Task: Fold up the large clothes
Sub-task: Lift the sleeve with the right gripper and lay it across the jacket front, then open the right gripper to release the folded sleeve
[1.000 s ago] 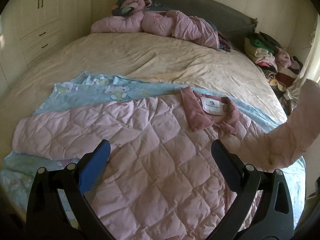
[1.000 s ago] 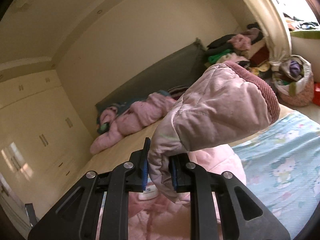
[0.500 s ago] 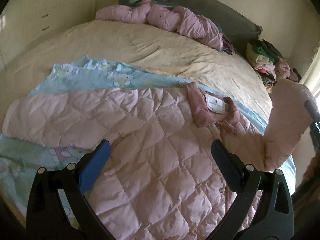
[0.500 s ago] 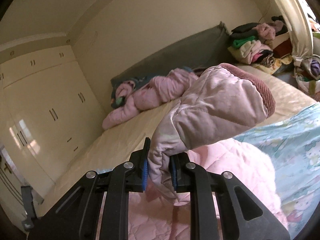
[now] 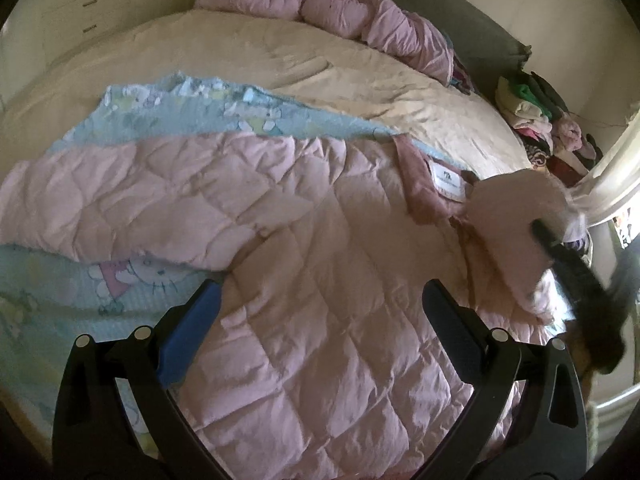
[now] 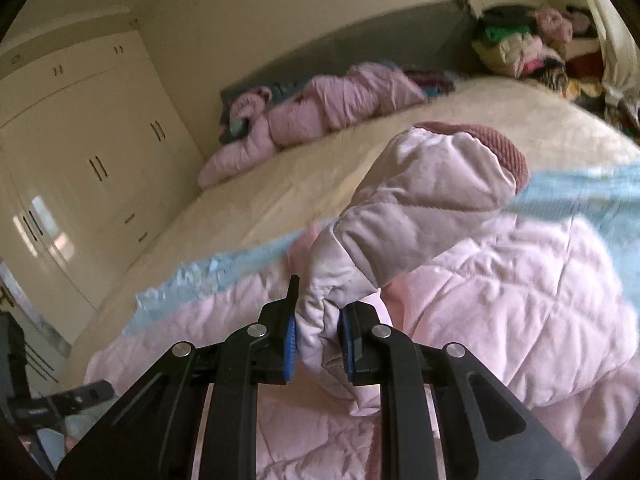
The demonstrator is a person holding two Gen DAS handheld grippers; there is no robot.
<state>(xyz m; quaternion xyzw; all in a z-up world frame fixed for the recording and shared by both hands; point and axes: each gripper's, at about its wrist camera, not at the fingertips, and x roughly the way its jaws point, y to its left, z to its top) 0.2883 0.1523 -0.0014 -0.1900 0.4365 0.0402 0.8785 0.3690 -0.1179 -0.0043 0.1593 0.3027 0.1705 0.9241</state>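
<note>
**Right gripper holds sleeve, left gripper empty**

Right gripper (image 6: 318, 338) jaws clamped on the pink jacket's sleeve (image 6: 420, 208), lifted above the jacket body. Left gripper (image 5: 320, 316) jaws wide apart, nothing between them, hovering over the jacket (image 5: 312, 280). Jacket lies spread flat on a blue cartoon-print blanket (image 5: 200, 106) on the bed (image 5: 280, 48).

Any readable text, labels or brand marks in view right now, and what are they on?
Neck label inside the pink jacket's collar: a small dark logo with a line of print under it, too small and blurred to read.
Blue blanket: cartoon cat prints only, no legible words.
Nothing else carries text.
</note>
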